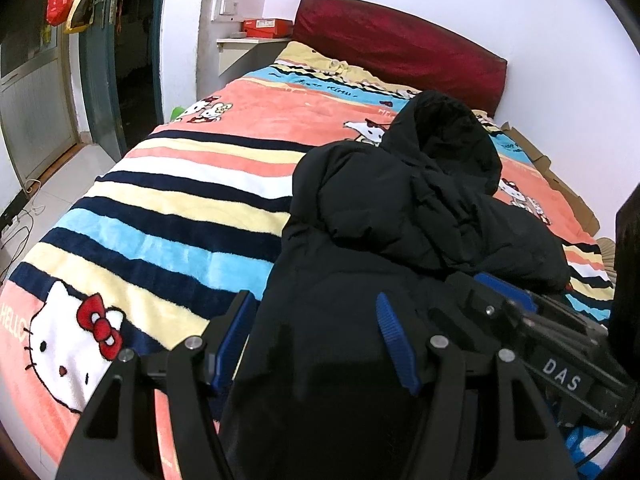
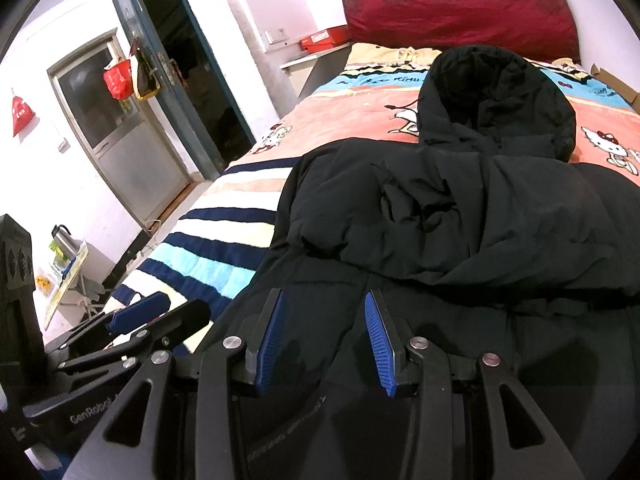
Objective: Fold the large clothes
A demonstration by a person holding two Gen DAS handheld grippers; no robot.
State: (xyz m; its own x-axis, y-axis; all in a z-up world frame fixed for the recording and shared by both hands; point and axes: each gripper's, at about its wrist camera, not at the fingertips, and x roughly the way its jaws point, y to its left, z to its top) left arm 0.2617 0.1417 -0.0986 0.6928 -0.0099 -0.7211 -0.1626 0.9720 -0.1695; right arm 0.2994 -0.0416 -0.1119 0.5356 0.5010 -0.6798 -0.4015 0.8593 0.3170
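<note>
— Where's the left gripper (image 1: pixel 316 340) sitting, relative to the black coat (image 1: pixel 400 216)?

— At the coat's near edge, on its left side. It points forward and down along the coat toward the hood end. Its blue pads stand well apart, with a fold of the coat's fabric filling the gap between them; whether they press on it I cannot tell.

— And the right gripper (image 2: pixel 324 340)?

— Just beside the left gripper, over the near middle of the coat, angled downward the same way. Its jaws stand narrower, blue pads parted, coat fabric lying between and beneath them. I can't tell whether it's pinching.
</note>
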